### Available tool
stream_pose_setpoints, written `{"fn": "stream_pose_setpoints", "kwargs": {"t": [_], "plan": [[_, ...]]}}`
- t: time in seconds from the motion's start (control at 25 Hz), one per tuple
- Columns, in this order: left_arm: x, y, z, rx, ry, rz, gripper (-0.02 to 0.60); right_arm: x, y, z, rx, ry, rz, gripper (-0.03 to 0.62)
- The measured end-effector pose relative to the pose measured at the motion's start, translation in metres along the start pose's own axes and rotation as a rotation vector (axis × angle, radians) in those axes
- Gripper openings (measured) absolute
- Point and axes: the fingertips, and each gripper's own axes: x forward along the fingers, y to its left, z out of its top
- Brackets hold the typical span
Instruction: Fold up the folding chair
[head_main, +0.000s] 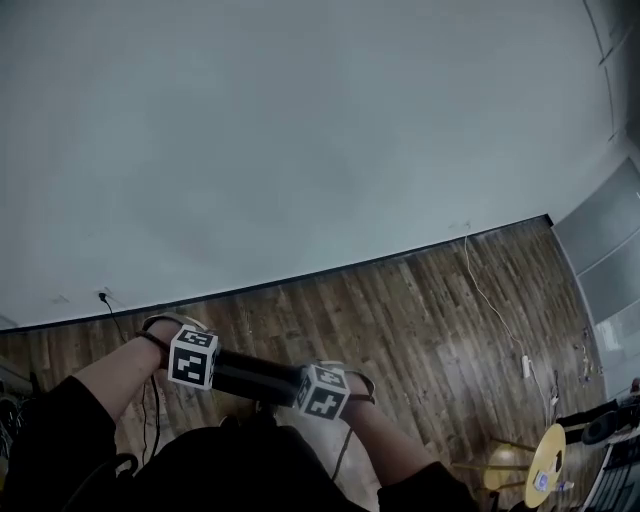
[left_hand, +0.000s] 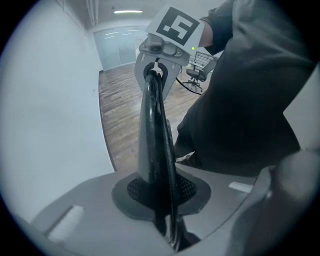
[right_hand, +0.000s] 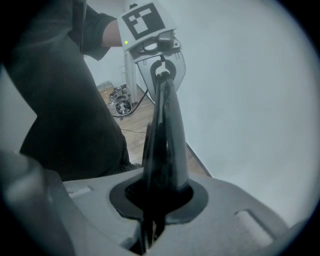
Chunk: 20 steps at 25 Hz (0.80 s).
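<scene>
The left gripper (left_hand: 167, 227) and right gripper (right_hand: 150, 225) are each pressed together on the same thin dark rail, which I take for the top edge of the chair (head_main: 255, 376). It runs from one to the other, level and close to the person's body above the wood floor (head_main: 420, 300). The rest of it is lost against dark clothing, so I cannot tell how flat it lies. It should handle as stiff and fairly heavy for tongs, with a smooth frame that may slip and hinged parts that may swing. Two grips set apart on the rail suit it best.
</scene>
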Motion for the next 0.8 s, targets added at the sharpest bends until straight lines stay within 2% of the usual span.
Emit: {"fn": "stream_pose_setpoints", "kwargs": {"t": [0.48, 0.64, 0.8], "plan": [[-0.019, 0.039, -0.053, -0.330, 0.034, 0.113, 0.051, 0.031, -0.081, 0.055, -0.308, -0.051, 0.110, 0.046], [-0.028, 0.047, -0.064, -0.403, 0.041, 0.140, 0.051, 0.033, -0.098, 0.071, -0.389, -0.054, 0.132, 0.046], [-0.031, 0.056, -0.079, -0.441, 0.040, 0.154, 0.051, 0.038, -0.110, 0.086, -0.421, -0.056, 0.145, 0.046]]}}
